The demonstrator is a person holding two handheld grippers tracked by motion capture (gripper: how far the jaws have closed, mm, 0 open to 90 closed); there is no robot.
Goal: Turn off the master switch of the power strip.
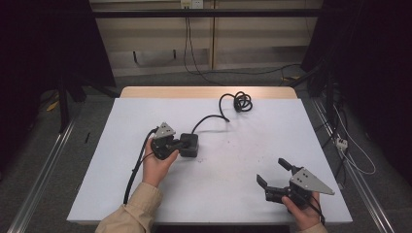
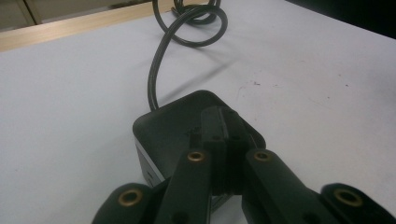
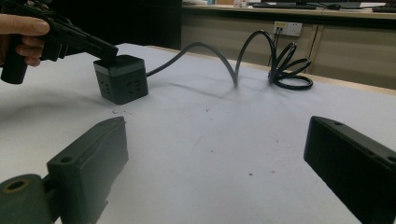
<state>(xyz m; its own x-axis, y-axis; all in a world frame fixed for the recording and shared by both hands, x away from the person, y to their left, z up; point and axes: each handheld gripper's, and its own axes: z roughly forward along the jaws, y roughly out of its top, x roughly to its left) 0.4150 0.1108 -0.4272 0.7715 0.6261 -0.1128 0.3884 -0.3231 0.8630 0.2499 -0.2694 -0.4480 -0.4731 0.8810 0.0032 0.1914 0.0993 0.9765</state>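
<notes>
A black power cube (image 1: 189, 144) sits near the middle of the white surface (image 1: 243, 160). Its cord (image 1: 228, 108) loops away toward the far edge. The left gripper (image 1: 179, 144) rests on top of the cube, fingers (image 2: 223, 140) pressed together. The right gripper (image 1: 274, 174) is well apart, fingers wide open, holding nothing.

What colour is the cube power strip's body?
Black or very dark grey, with a paler band below its top edge; the cube power strip shows best in the right gripper view.
</notes>
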